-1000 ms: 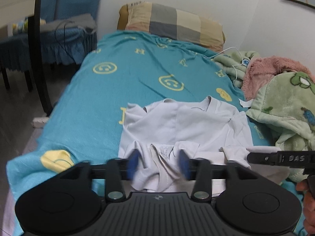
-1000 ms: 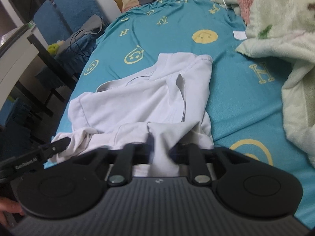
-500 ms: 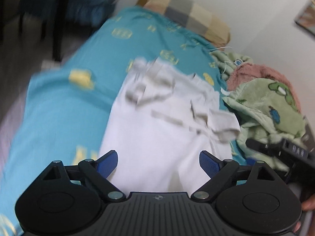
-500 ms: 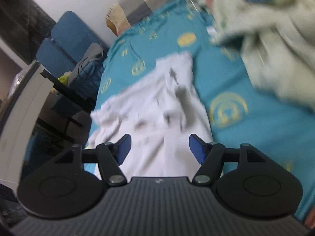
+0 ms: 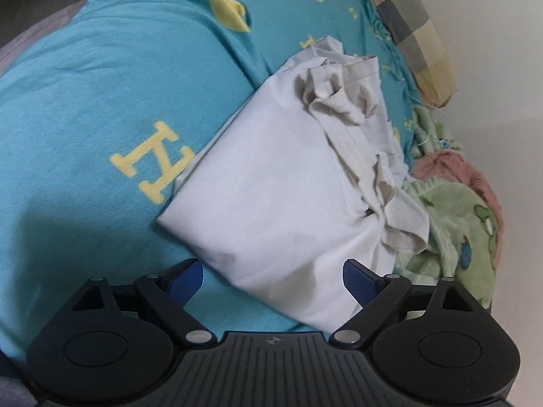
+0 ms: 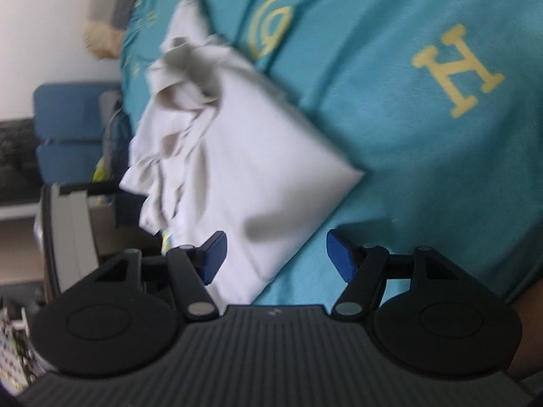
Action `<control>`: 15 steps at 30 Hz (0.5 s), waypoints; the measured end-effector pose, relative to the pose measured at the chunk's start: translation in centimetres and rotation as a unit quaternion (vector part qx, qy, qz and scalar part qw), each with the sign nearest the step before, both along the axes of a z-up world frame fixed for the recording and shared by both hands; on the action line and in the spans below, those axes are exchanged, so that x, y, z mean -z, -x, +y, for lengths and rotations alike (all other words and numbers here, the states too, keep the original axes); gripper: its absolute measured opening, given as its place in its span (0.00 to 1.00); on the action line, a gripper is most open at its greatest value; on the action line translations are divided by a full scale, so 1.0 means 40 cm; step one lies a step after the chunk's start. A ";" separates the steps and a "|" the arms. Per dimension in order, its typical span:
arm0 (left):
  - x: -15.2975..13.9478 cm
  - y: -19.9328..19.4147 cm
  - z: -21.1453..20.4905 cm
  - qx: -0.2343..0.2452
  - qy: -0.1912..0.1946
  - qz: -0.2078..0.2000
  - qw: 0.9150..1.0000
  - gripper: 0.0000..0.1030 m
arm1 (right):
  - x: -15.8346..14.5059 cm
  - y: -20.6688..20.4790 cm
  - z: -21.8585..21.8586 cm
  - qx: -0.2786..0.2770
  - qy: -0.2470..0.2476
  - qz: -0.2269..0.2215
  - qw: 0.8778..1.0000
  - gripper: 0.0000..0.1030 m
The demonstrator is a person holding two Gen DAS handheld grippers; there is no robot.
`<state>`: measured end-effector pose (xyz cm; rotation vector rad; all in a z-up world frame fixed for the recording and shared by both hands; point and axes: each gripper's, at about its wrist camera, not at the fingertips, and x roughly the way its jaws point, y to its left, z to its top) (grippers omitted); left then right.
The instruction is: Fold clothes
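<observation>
A pale grey-white garment [image 5: 271, 176] lies folded over on the teal bedspread [image 5: 101, 84], smooth near me and bunched in wrinkles at its far end. My left gripper [image 5: 271, 271] hovers open over the garment's near edge, and its blue pads [image 5: 186, 276] hold nothing. In the right wrist view the same garment [image 6: 244, 156] shows a sharp folded corner on the bedspread [image 6: 390, 118]. My right gripper [image 6: 276, 247] is open just above that near edge, with cloth under the left pad [image 6: 213, 254] but not gripped.
A checked pillow [image 5: 417, 34] sits at the head of the bed. A green blanket [image 5: 458, 230] and a pink one [image 5: 451, 169] are piled beside the garment. Blue chairs [image 6: 68, 129] and a white desk [image 6: 64, 230] stand past the bed's other side.
Both grippers let go of the garment's hem and opened wide. Both views have rolled and drawn closer to the bed. The garment now lies doubled over.
</observation>
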<state>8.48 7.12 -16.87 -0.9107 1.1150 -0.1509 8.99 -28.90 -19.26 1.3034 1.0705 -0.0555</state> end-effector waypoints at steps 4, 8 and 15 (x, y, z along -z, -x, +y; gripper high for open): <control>0.000 -0.012 -0.010 -0.011 -0.017 -0.015 1.000 0.80 | 0.004 -0.011 -0.004 0.032 0.008 -0.009 0.999 0.46; -0.005 -0.014 0.004 -0.047 -0.012 -0.020 0.999 0.61 | -0.001 -0.018 -0.002 0.035 0.030 -0.014 0.999 0.29; 0.008 -0.013 0.047 -0.096 0.034 -0.034 0.994 0.24 | -0.042 -0.027 -0.004 0.024 0.062 -0.073 0.995 0.14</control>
